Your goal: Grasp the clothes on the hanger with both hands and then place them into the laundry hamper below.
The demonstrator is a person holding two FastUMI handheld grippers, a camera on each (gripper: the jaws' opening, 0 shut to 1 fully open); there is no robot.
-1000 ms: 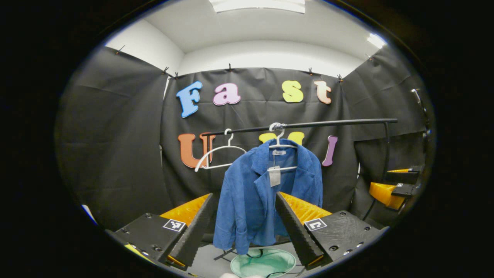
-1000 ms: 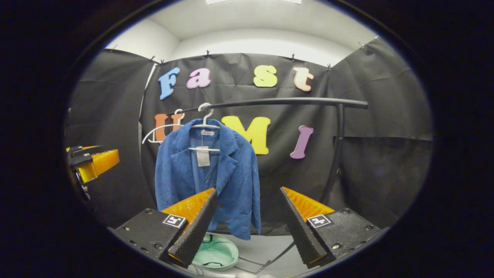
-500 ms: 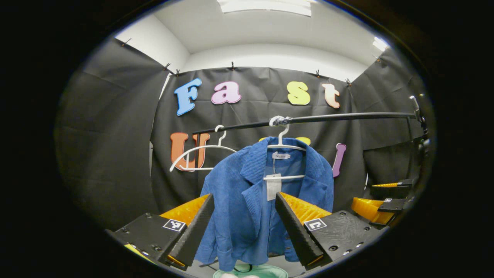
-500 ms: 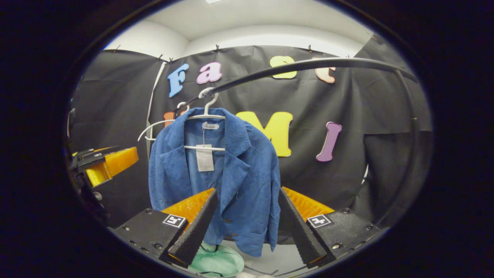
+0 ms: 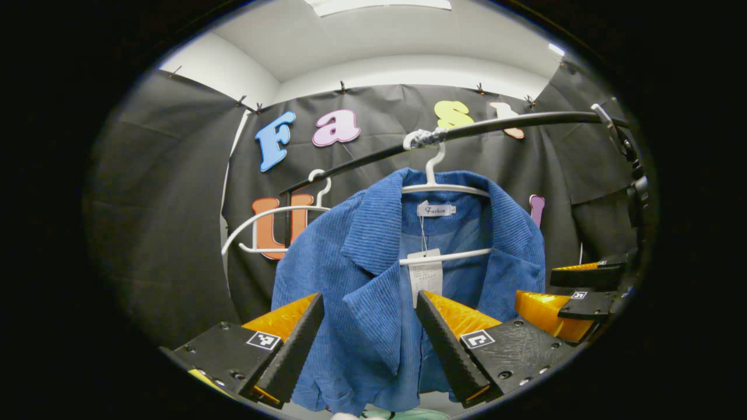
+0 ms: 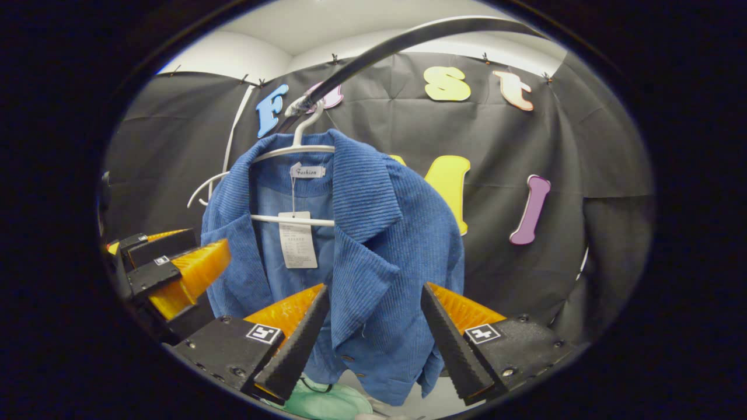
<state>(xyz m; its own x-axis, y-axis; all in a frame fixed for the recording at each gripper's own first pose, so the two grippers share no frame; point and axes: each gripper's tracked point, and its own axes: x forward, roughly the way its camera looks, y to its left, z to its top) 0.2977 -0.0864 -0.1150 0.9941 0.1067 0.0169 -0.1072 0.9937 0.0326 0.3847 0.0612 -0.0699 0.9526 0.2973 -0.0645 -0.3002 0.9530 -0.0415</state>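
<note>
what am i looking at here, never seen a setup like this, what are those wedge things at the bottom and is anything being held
These are two pictures from one moment, each from a fisheye camera riding on a handheld gripper; a person carries one in each hand. The wedges at the bottom are that gripper's own two jaws. In the left gripper view the left gripper is open, and the right gripper in its view is open too. Nothing is held yet. Ahead, a blue corduroy jacket hangs on a white plastic hanger from a black metal rail, and its front cloth shows between each pair of jaws. A pale green laundry hamper sits below. An empty white hanger hangs beside the jacket.
</note>
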